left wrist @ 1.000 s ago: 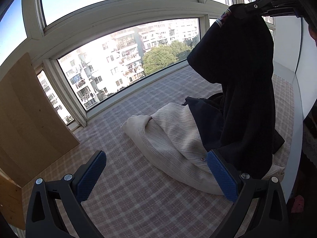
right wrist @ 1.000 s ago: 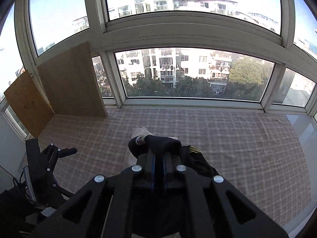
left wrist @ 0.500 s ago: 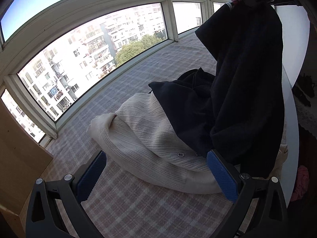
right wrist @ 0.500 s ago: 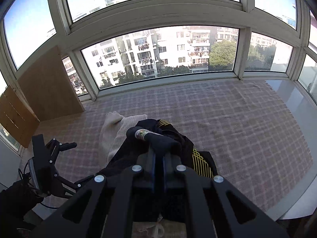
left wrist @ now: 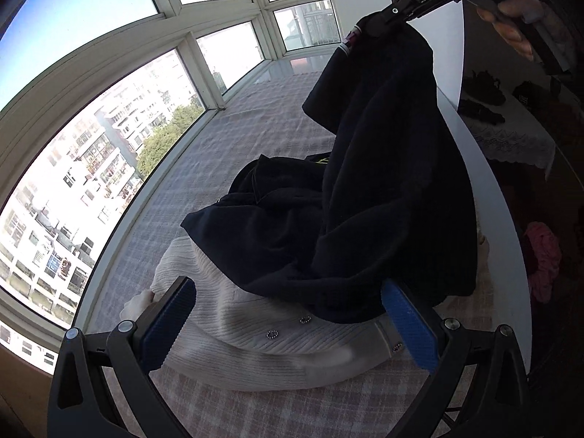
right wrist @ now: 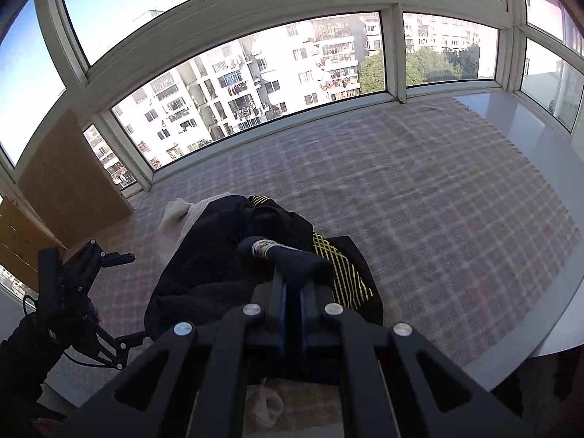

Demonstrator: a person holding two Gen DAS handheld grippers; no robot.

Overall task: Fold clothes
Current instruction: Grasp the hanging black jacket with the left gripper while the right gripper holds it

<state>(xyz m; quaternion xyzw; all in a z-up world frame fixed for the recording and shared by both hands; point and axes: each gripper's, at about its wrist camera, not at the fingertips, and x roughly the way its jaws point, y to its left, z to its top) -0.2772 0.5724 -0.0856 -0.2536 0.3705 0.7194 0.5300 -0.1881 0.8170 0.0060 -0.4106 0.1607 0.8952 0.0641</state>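
A dark navy garment (left wrist: 383,189) hangs from my right gripper (left wrist: 383,23), which is shut on a fold beside its striped cuff (right wrist: 264,247). The garment's lower part lies heaped on a cream ribbed cardigan (left wrist: 255,332) with small buttons. In the right wrist view my right gripper (right wrist: 292,277) pinches the navy garment (right wrist: 219,255), with a black, yellow-striped piece (right wrist: 339,266) just beyond it. My left gripper (left wrist: 286,288) is open and low, one blue pad on each side of the cardigan's near edge. In the right wrist view the left gripper (right wrist: 124,299) shows at the left.
Everything lies on a pink checked cloth (right wrist: 438,200) covering a wide window ledge. Wooden boards (right wrist: 73,182) lean at the left end. The ledge's white rim (left wrist: 492,200) curves along the right, with a pink item (left wrist: 544,255) below it. Window frames (right wrist: 396,58) close the far side.
Both grippers have rolled and sunk toward the clothes. The left gripper has closed in on the cream cardigan until its pads flank its edge. The navy garment hangs lower and slacker.
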